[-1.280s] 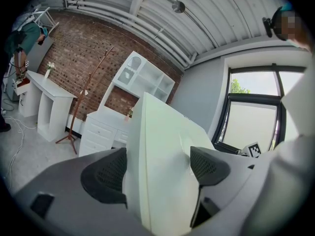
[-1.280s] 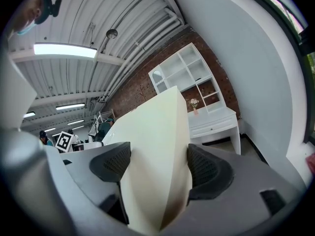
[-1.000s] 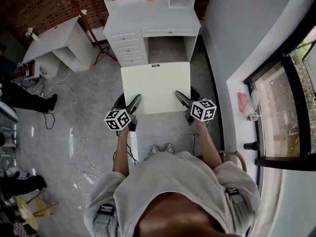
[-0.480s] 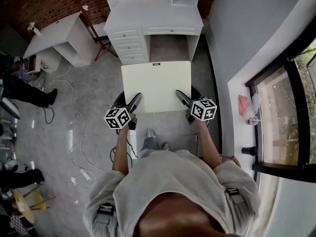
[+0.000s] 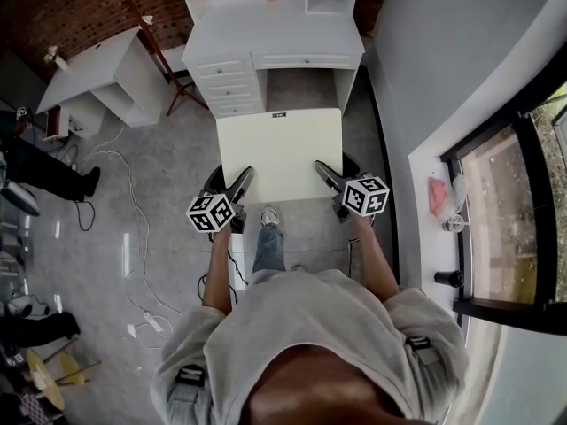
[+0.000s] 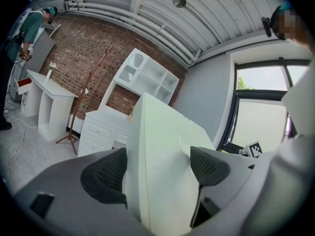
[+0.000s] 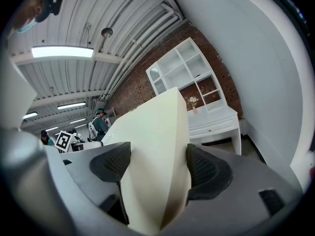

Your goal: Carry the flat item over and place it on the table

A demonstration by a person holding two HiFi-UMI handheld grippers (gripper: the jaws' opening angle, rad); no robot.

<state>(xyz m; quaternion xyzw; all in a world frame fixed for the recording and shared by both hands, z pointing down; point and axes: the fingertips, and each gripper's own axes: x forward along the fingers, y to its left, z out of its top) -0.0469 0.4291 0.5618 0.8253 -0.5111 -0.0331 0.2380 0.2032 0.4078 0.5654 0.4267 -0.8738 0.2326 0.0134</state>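
Observation:
A flat cream-white board [image 5: 280,151] hangs level in the air in front of the person, above the grey floor. My left gripper [image 5: 240,184] is shut on its near left edge, and my right gripper [image 5: 325,175] is shut on its near right edge. In the left gripper view the board [image 6: 162,156] fills the gap between the dark pads [image 6: 106,175]. The right gripper view shows the board [image 7: 152,161] clamped the same way between its pads [image 7: 206,171]. A white desk [image 5: 275,38] with drawers stands just beyond the board's far edge.
A second white desk [image 5: 97,78] stands at the far left, with a wooden coat stand [image 5: 164,60] beside it. Cables [image 5: 133,228] trail over the floor at left. A grey wall and window sill [image 5: 434,193] run along the right. A person [image 5: 44,171] stands at the left edge.
The person has taken a step forward: one foot now shows ahead under the board's near edge. The desk has come slightly closer. Both grippers keep their hold on the board.

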